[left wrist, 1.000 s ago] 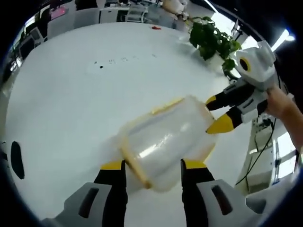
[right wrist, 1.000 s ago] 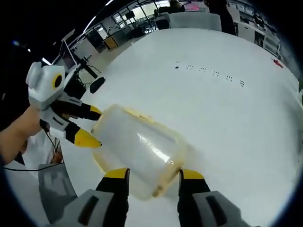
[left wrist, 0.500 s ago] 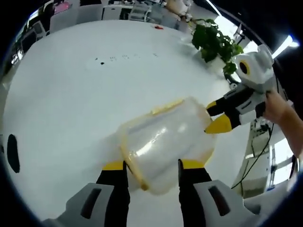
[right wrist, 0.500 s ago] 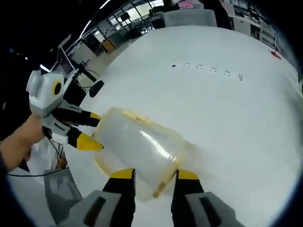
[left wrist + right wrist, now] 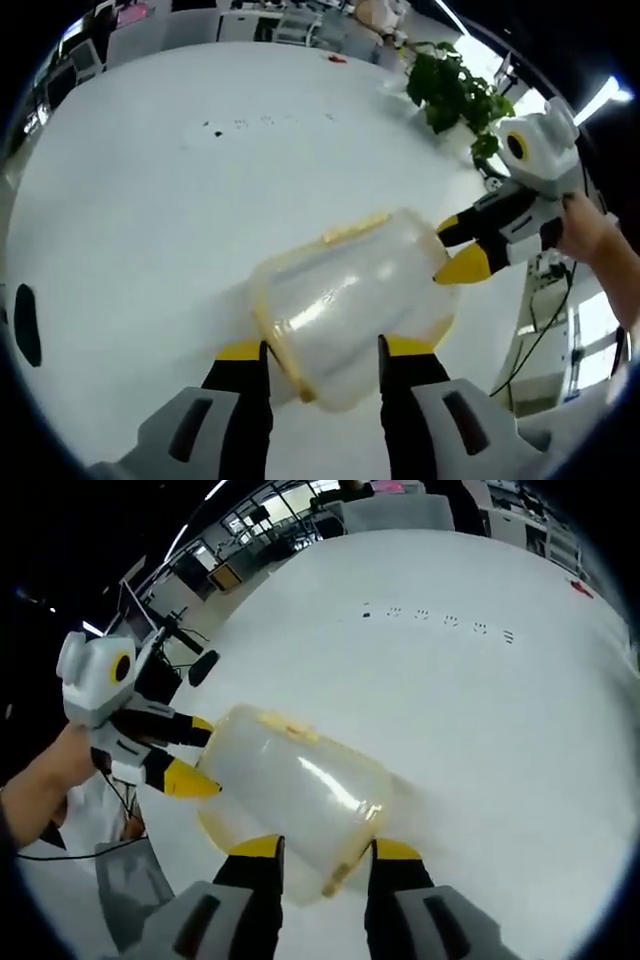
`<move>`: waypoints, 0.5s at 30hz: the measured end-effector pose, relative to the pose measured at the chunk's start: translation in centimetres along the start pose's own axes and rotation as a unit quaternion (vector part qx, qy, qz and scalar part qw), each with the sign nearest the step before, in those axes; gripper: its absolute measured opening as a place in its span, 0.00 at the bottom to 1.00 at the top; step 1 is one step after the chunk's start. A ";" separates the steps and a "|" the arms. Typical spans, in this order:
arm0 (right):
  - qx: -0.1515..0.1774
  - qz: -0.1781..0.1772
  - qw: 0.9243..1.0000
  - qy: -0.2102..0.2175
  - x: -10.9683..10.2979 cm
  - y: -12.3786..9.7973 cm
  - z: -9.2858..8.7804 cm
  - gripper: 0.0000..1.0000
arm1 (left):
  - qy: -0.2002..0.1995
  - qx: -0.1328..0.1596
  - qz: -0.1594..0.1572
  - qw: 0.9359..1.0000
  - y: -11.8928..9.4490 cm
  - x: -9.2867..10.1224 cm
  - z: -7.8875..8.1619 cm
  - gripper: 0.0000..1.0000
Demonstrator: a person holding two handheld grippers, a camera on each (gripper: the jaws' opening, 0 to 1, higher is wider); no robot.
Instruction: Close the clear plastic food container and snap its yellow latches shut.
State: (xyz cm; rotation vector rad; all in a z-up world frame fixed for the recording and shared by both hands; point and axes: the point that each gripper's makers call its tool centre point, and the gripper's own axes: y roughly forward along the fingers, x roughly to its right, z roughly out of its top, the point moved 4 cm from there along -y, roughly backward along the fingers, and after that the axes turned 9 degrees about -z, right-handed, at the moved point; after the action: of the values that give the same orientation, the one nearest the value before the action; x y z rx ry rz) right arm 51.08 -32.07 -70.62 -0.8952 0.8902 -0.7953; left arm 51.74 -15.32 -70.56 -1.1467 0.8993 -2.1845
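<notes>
Grippers flank a clear plastic food container (image 5: pixel 345 305) that lies on a white table (image 5: pixel 150 190). In the left gripper view the left gripper (image 5: pixel 318 352) has its yellow-tipped jaws pressed against the near end of the container, one on each side, beside a yellow latch (image 5: pixel 280 340). The right gripper (image 5: pixel 462 245) comes in from the right, jaws slightly parted, tips touching the far end; a hand (image 5: pixel 590 225) holds it. In the right gripper view that gripper's jaws clamp the container's end likewise. A potted plant (image 5: pixel 450 90) stands beyond.
</notes>
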 end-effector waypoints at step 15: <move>-0.008 -0.012 0.995 -0.099 -0.3 -0.6 0.7 0.29 | 0.053 -0.010 -0.014 0.998 -0.5 0.3 -0.1 0.53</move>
State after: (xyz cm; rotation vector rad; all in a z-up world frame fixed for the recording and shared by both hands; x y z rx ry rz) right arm 51.47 -31.84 -69.72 -0.9830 0.7142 -0.7065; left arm 51.44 -15.15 -70.08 -1.0657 0.9566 -2.2816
